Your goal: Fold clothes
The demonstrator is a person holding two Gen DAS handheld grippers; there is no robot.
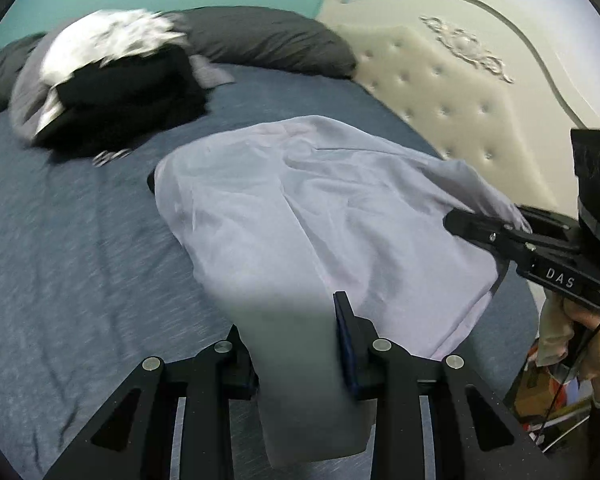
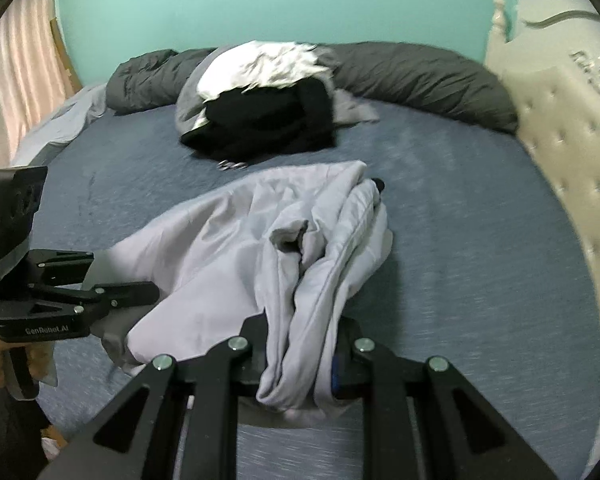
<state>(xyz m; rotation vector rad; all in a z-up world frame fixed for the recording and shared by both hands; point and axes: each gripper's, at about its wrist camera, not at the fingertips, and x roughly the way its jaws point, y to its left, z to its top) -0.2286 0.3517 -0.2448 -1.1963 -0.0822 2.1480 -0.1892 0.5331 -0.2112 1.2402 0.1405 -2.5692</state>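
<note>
Now we hold the pale lilac garment (image 1: 300,208) by its near edge, the rest of it lying rumpled on the blue bedsheet (image 1: 80,240) toward the middle of the bed. Our left gripper (image 1: 296,344) pinches a blurred fold of the cloth between its fingers, and our right gripper (image 2: 300,344) is clamped on a bunched, twisted roll of the same garment (image 2: 260,240). From the left wrist view, the right gripper (image 1: 496,232) bites the garment's right-hand corner. The far hem lies free on the sheet, just short of a pile of black and white clothes (image 2: 260,108). Open sheet runs wide to the left of the garment and to its right, up to the tufted cream headboard (image 2: 560,152). A long dark grey pillow (image 2: 420,76) lines the far edge against the teal wall (image 2: 280,0).
</note>
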